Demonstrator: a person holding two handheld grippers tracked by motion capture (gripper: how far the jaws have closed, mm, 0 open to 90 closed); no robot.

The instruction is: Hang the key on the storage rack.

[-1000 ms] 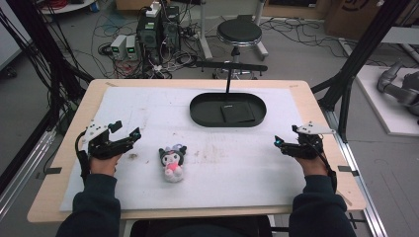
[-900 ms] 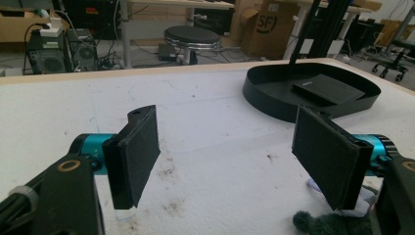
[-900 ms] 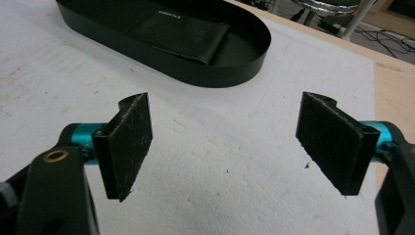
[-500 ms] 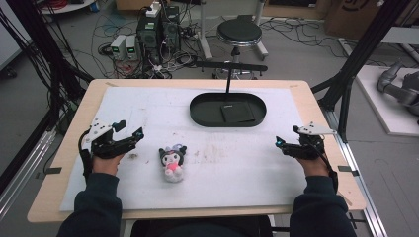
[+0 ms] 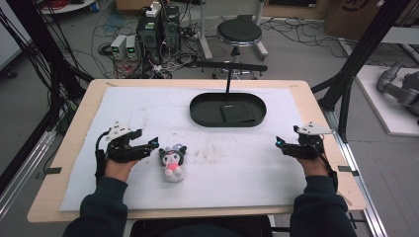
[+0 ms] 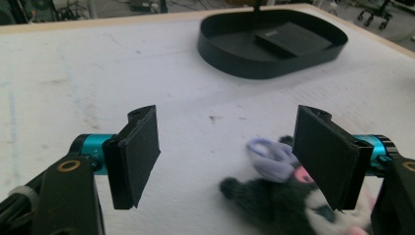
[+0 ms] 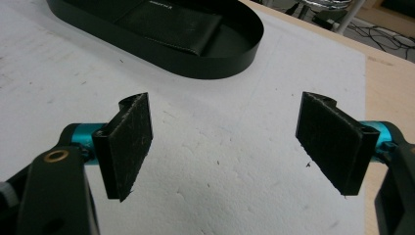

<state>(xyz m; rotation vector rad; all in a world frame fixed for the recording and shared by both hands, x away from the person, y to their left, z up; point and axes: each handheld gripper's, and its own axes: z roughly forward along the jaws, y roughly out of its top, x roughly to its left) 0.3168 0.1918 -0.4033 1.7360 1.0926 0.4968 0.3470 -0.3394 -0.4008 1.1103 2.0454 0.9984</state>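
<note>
Nothing is grasped yet: the small black-and-white plush toy (image 5: pixel 172 161) lies beside the spread left gripper (image 5: pixel 152 146); the right gripper (image 5: pixel 281 144) is likewise spread, empty.

One plush toy (image 5: pixel 171 161) on the white mat (image 5: pixel 247 163), just the one. One black oval tray (image 5: pixel 227 109), with one flat black wallet (image 5: pixel 237 113) inside it. Two grippers: left gripper (image 5: pixel 154 144), right gripper (image 5: pixel 279 144). One stool (image 5: pixel 239 33) beyond the table.
</note>
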